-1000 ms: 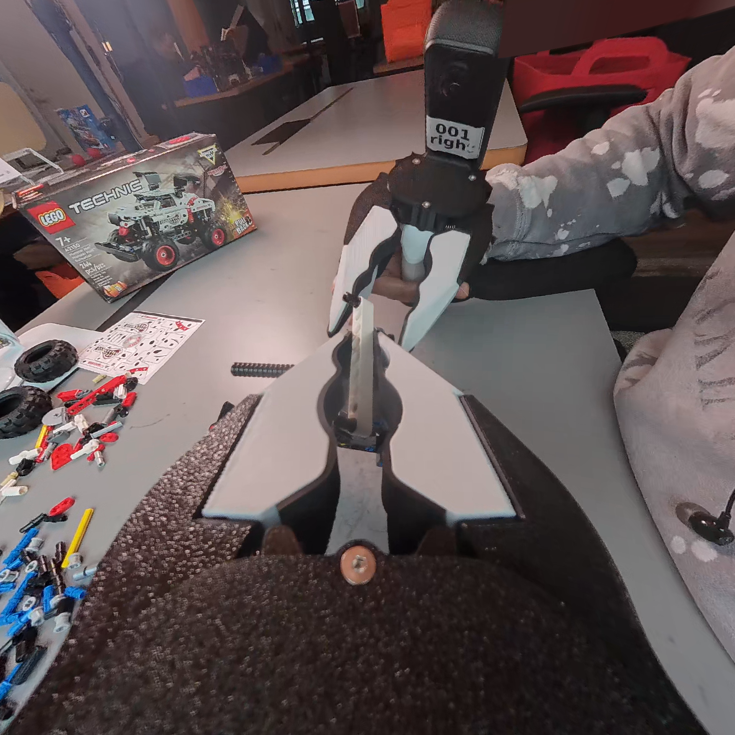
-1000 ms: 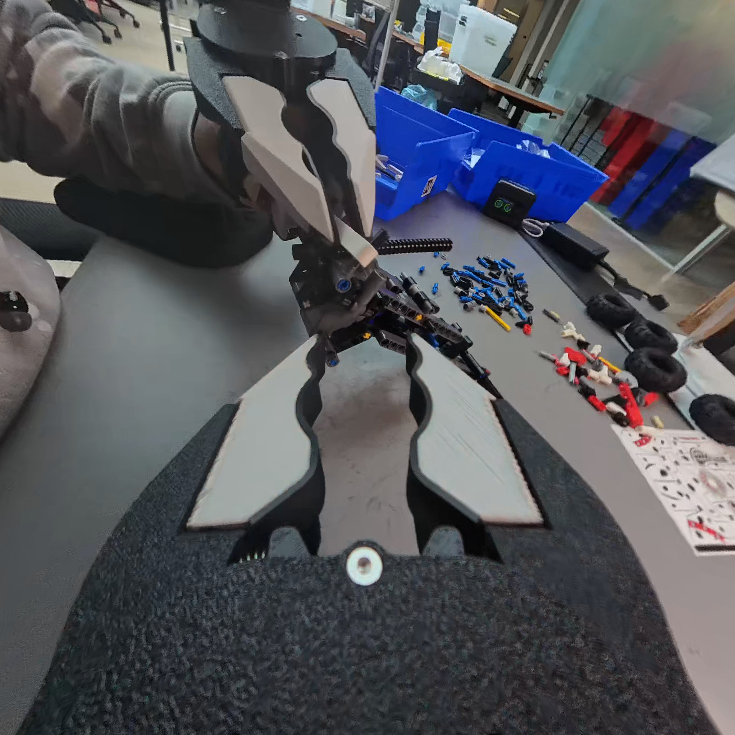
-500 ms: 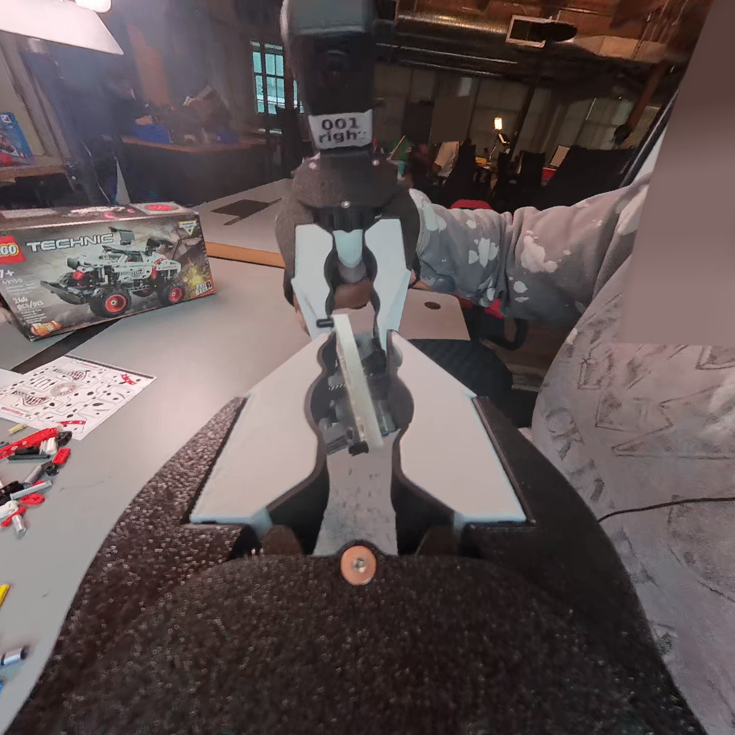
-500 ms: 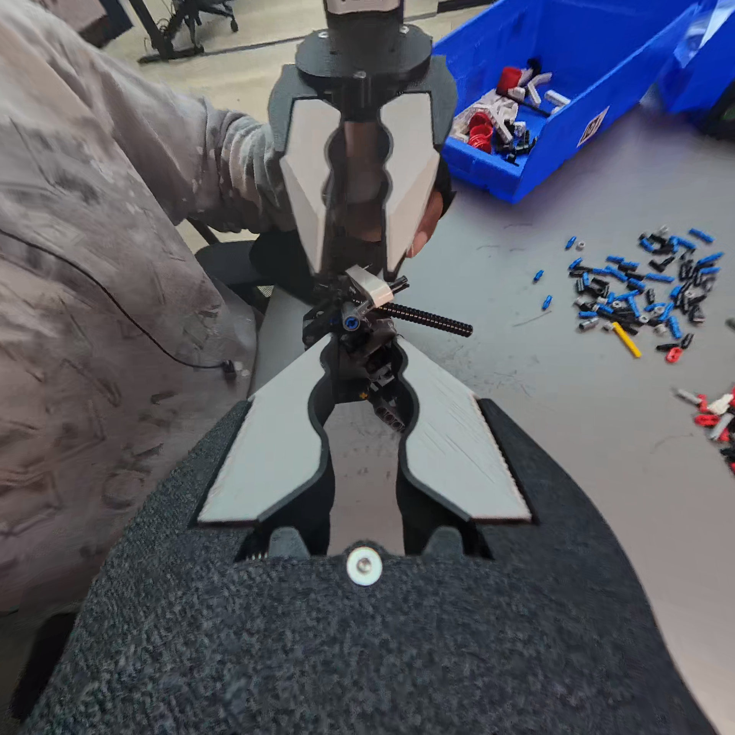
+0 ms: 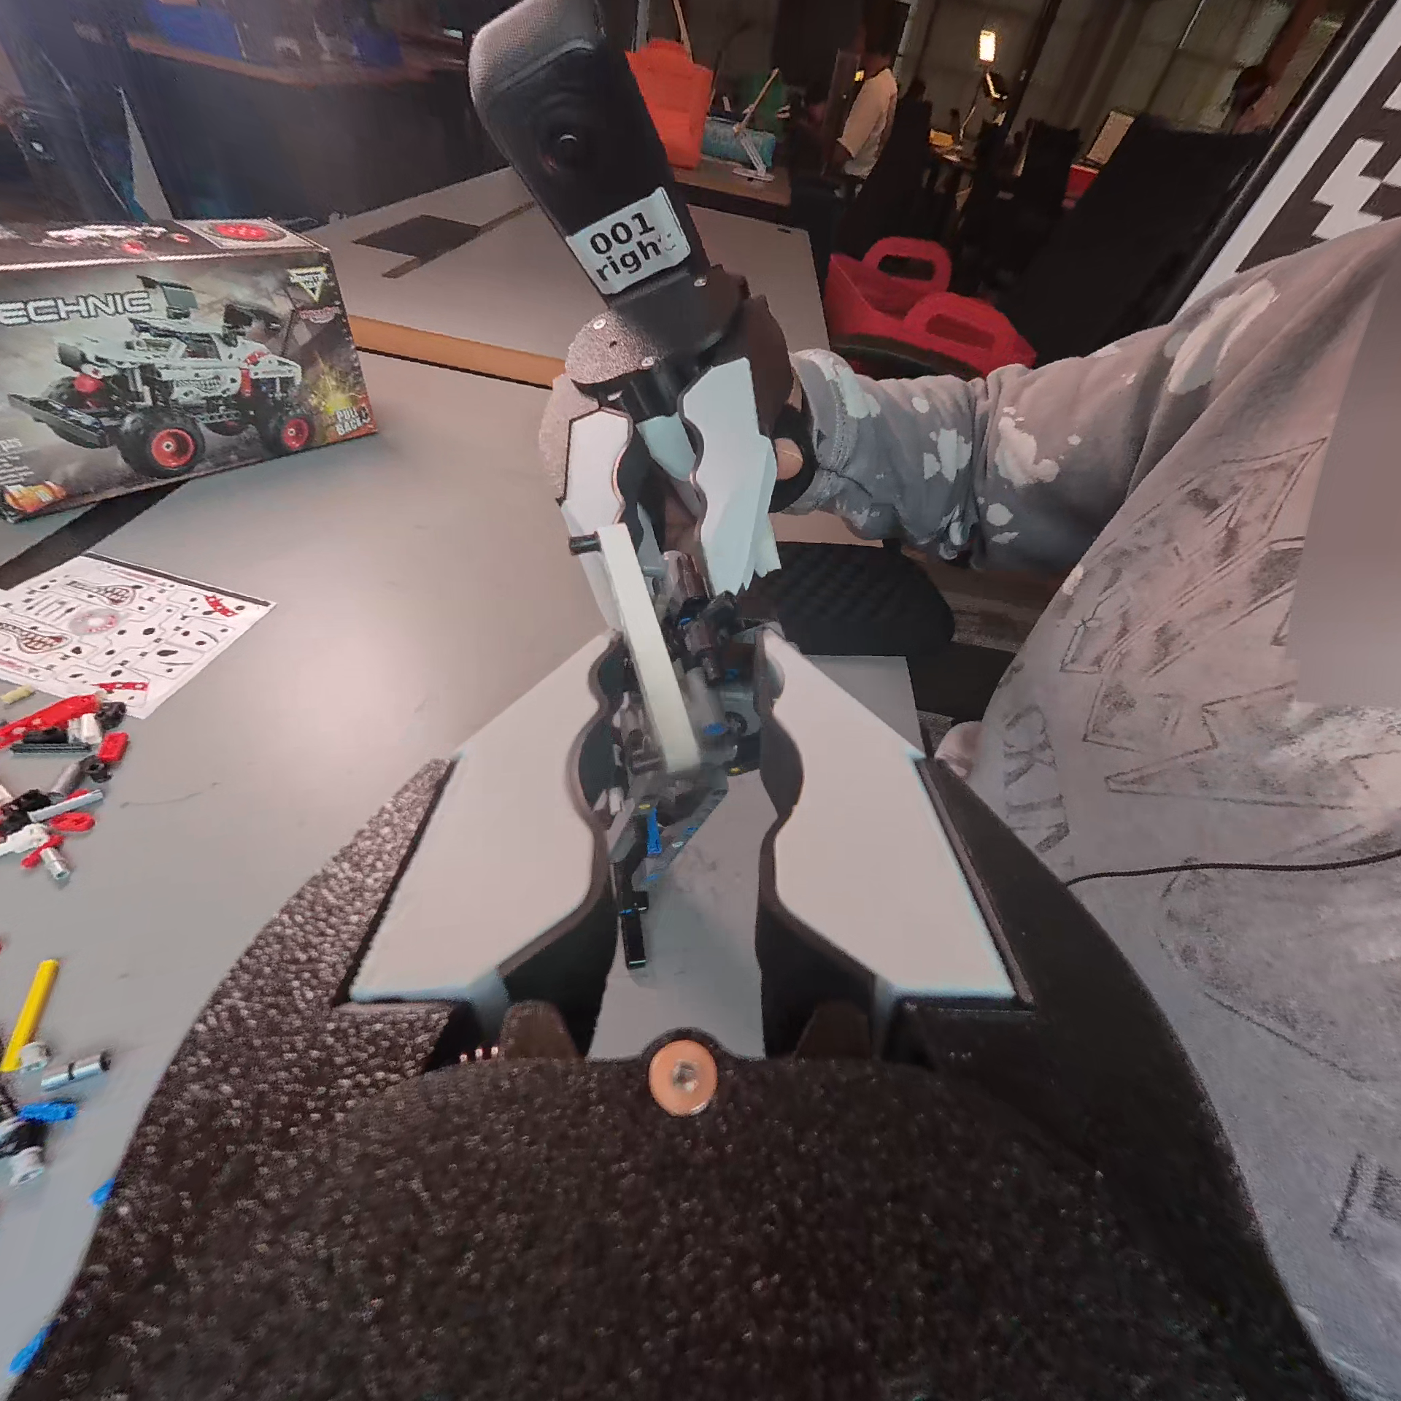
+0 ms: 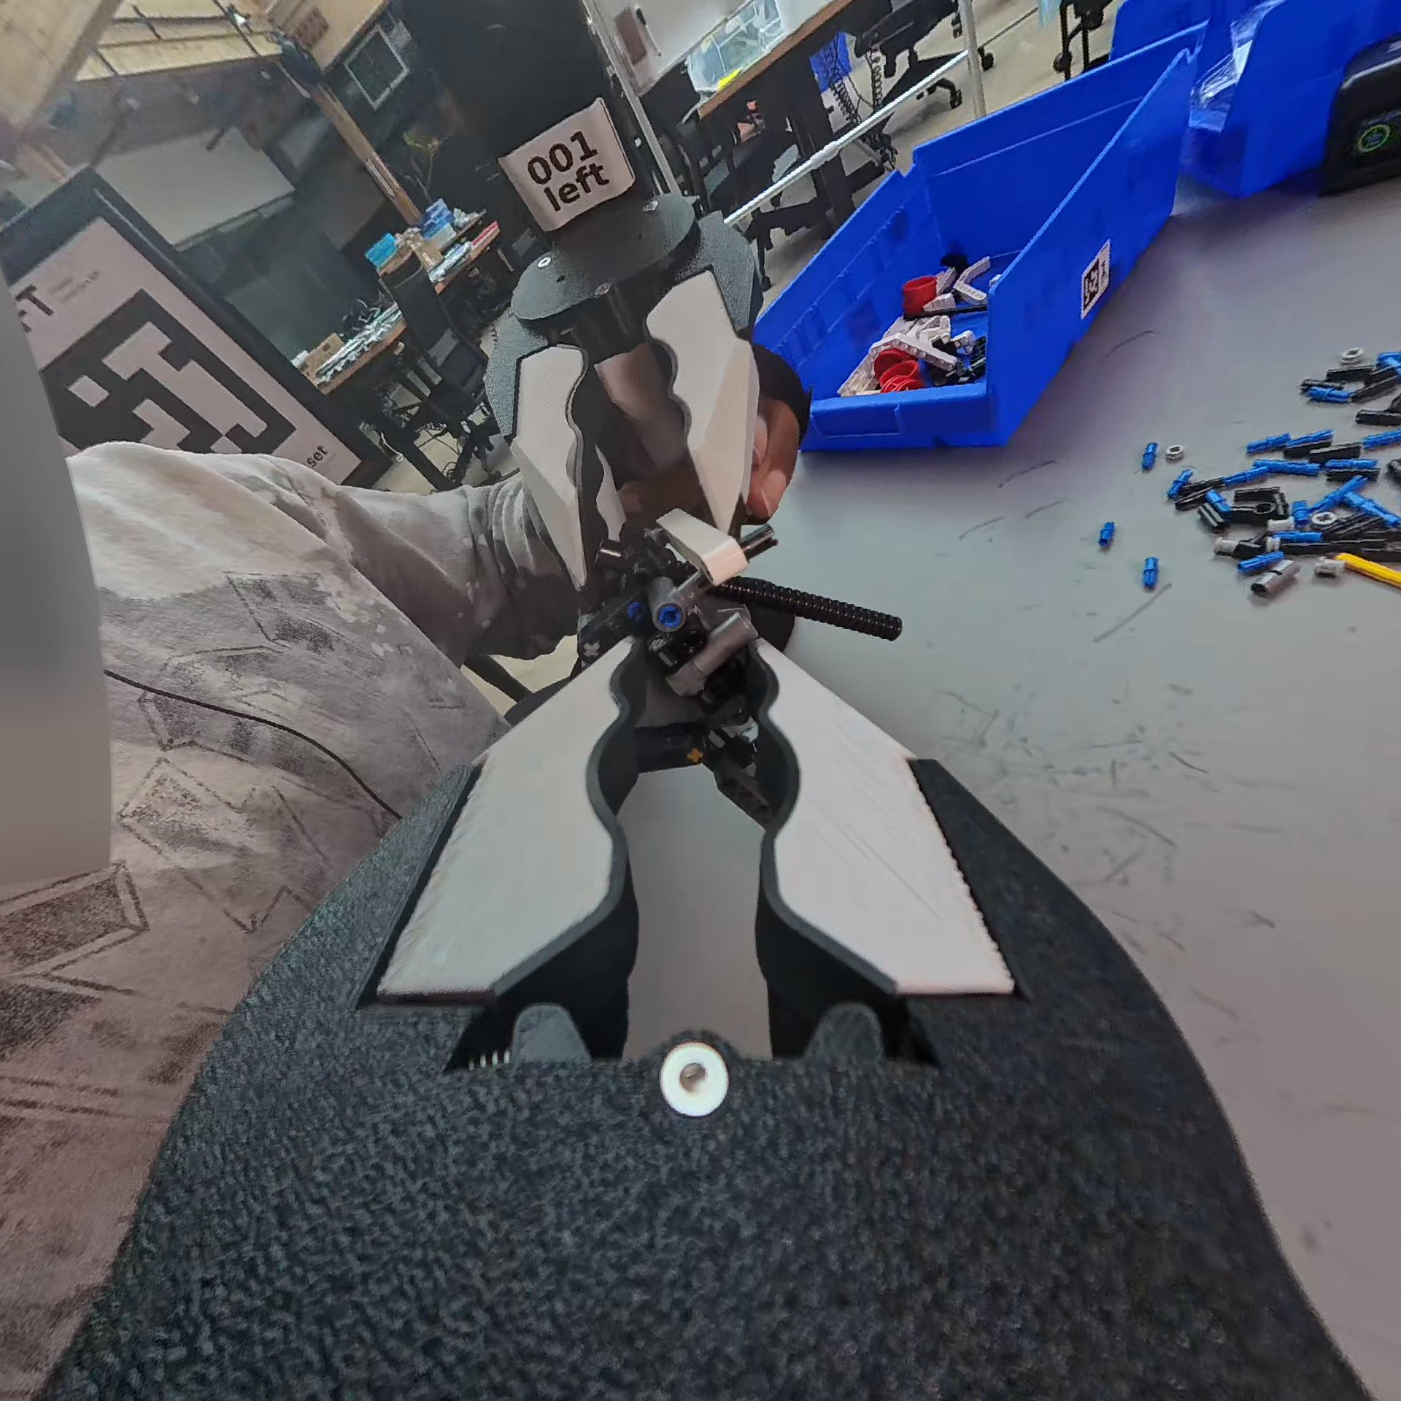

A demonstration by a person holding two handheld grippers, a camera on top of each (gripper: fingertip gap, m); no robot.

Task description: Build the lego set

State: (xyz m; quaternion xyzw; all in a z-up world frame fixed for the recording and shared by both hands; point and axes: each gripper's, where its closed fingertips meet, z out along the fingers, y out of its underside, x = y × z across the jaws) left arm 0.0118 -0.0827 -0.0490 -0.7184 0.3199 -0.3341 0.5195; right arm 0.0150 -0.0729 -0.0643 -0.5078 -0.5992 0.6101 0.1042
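A partly built Lego assembly (image 5: 705, 682) of black, grey and blue parts, with a long white beam (image 5: 652, 667) on one side, is held in the air over the table edge. My left gripper (image 5: 686, 659) is shut on its near end. My right gripper (image 5: 675, 561) comes down from the far side. In the right wrist view my right gripper (image 6: 694, 659) is shut on the assembly (image 6: 705, 644), and the left gripper (image 6: 652, 553) grips it from the opposite side next to the white beam (image 6: 701, 542). A black ribbed rod (image 6: 811, 606) sticks out to the right.
The set's box (image 5: 174, 364) and a sticker sheet (image 5: 114, 629) lie on the grey table (image 5: 364, 546) at the left, with loose red and white parts (image 5: 61, 758). A blue bin (image 6: 985, 303) of parts and a scatter of blue and black pins (image 6: 1304, 493) lie at the right. The person's sleeve (image 5: 985, 455) is close by.
My right gripper has closed in from an open stance onto the assembly. Both grippers have tilted and turned the assembly over the table edge, toward the person.
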